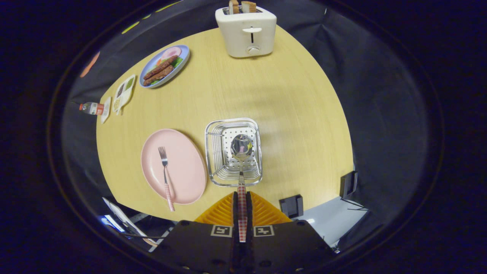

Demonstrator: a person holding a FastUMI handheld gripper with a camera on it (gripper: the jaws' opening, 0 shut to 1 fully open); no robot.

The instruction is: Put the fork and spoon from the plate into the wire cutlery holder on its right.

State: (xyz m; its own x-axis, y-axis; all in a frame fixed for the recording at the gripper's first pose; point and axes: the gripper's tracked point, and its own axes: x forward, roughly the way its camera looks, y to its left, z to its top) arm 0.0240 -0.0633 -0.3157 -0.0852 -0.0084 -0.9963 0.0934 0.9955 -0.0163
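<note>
Above the wire holder, the gripper clamps the spoon for release; fork waits at nine o'clock on the plate.

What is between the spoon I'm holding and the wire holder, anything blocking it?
Nothing visible. The gripper is shut on the spoon handle, and the bowl hangs over the open wire holder. The fork lies aside on the pink plate.

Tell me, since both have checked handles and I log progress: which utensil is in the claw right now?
The spoon: the claw is shut on its checked handle, bowl over the wire cutlery holder. The fork lies free on the pink plate.
</note>
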